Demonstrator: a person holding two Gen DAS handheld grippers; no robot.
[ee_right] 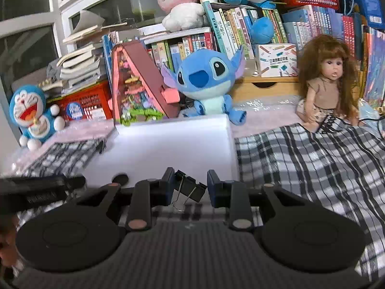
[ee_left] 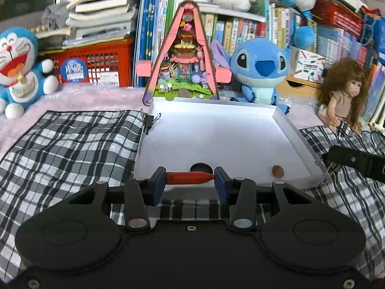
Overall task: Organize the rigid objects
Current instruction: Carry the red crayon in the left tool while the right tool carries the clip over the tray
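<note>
In the left wrist view my left gripper (ee_left: 190, 180) is shut on a red crayon-like stick (ee_left: 187, 177), held crosswise between the blue pads just above the near wall of a shallow white box (ee_left: 216, 132). On the box floor lie a black disc (ee_left: 201, 167) and a brown coin (ee_left: 278, 171). In the right wrist view my right gripper (ee_right: 190, 187) is shut on a black binder clip (ee_right: 192, 190), whose wire handles hang down, in front of the white box (ee_right: 168, 149). The black disc (ee_right: 120, 179) shows there too. Each view catches the other gripper's black body at its edge.
A black-and-white plaid cloth (ee_left: 72, 149) covers the surface around the box. Another binder clip (ee_left: 150, 120) sits at the box's far left corner. Behind stand a triangular toy house (ee_left: 185, 55), a blue plush (ee_left: 259, 69), a Doraemon plush (ee_left: 19, 69), a doll (ee_left: 341, 96) and bookshelves.
</note>
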